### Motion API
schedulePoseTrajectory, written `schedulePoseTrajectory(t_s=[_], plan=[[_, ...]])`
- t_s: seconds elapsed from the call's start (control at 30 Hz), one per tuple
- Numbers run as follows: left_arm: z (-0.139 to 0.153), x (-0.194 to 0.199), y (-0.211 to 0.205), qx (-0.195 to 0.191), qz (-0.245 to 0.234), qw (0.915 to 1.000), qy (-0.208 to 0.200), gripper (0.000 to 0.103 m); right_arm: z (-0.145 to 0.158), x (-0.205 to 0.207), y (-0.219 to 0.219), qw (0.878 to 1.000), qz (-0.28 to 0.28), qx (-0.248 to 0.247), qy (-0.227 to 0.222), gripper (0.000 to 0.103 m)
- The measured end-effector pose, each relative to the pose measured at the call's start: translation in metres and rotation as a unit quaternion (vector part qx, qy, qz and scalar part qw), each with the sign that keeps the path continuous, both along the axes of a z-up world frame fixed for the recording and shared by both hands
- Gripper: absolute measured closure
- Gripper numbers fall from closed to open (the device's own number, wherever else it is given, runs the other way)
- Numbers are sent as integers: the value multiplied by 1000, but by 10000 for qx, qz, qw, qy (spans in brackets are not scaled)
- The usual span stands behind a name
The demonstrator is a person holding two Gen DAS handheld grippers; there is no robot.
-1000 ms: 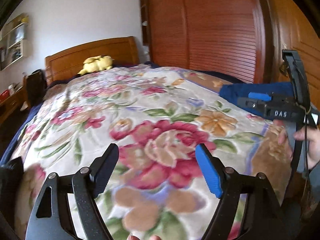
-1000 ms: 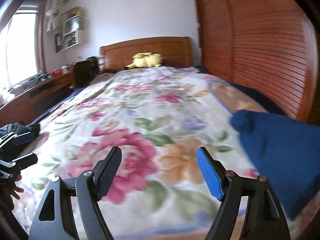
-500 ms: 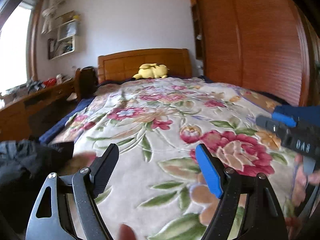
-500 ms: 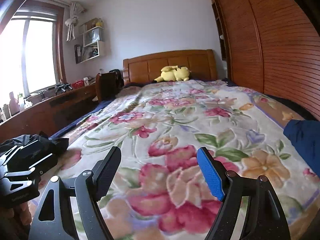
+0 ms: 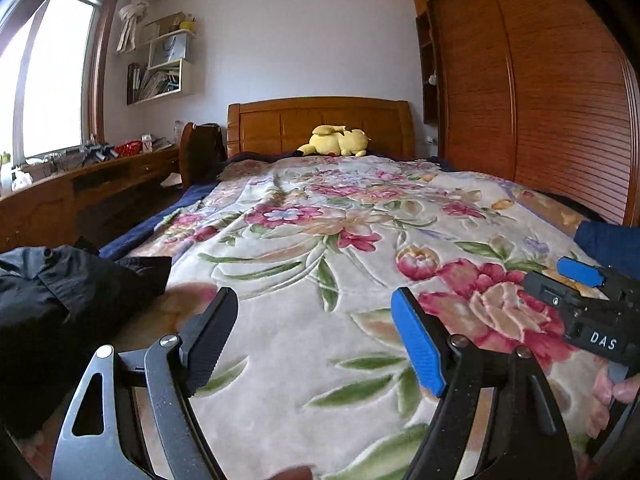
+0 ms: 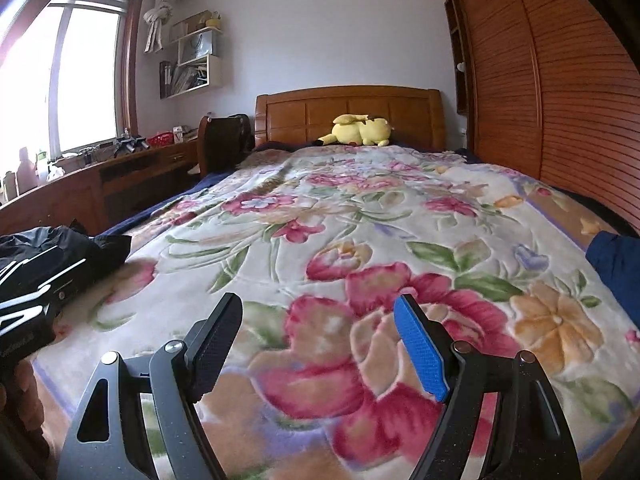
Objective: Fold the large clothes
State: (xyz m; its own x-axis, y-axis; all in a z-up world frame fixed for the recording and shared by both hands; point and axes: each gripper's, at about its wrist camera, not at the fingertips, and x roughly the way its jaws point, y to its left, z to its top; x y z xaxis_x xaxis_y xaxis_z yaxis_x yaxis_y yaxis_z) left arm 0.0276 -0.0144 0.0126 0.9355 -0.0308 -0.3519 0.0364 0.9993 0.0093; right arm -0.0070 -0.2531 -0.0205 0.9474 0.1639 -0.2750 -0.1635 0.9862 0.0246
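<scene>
The left gripper (image 5: 314,340) is hovering over the near end of the bed, its jaws spread wide and gripping nothing. The right gripper (image 6: 318,344) is hanging beside it, jaws likewise spread and empty, both pointing along the bed toward the headboard (image 5: 320,124).

A floral blanket (image 5: 320,248) is covering the bed. The black garment (image 5: 60,292) is lying crumpled at the blanket's near left corner, left of the left gripper and apart from its jaws. In the right wrist view the same garment (image 6: 80,248) is sitting at the left edge, behind the left gripper's body. A blue garment (image 6: 618,268) is lying at the blanket's right edge, well apart from the black one.

A yellow plush (image 5: 336,142) is resting against the headboard. A wooden bench (image 5: 92,188) is running along the left wall under the window.
</scene>
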Motion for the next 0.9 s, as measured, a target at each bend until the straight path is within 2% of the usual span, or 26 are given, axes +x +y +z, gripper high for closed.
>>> schedulePoseTrajectory(t_s=[0.17, 0.3, 0.47, 0.9], plan=[[-5, 3, -1, 40, 50, 10000, 67, 23, -5, 3, 7, 10000, 13, -33, -10, 23], [-7, 2, -1, 74, 90, 9999, 88, 23, -22, 19, 20, 10000, 17, -75, -34, 23], [-7, 2, 4, -48, 108, 9999, 60, 23, -24, 20, 24, 9999, -9, -110, -75, 23], [-8, 2, 6, -85, 133, 9999, 71, 23, -26, 21, 25, 9999, -24, -85, -121, 23]])
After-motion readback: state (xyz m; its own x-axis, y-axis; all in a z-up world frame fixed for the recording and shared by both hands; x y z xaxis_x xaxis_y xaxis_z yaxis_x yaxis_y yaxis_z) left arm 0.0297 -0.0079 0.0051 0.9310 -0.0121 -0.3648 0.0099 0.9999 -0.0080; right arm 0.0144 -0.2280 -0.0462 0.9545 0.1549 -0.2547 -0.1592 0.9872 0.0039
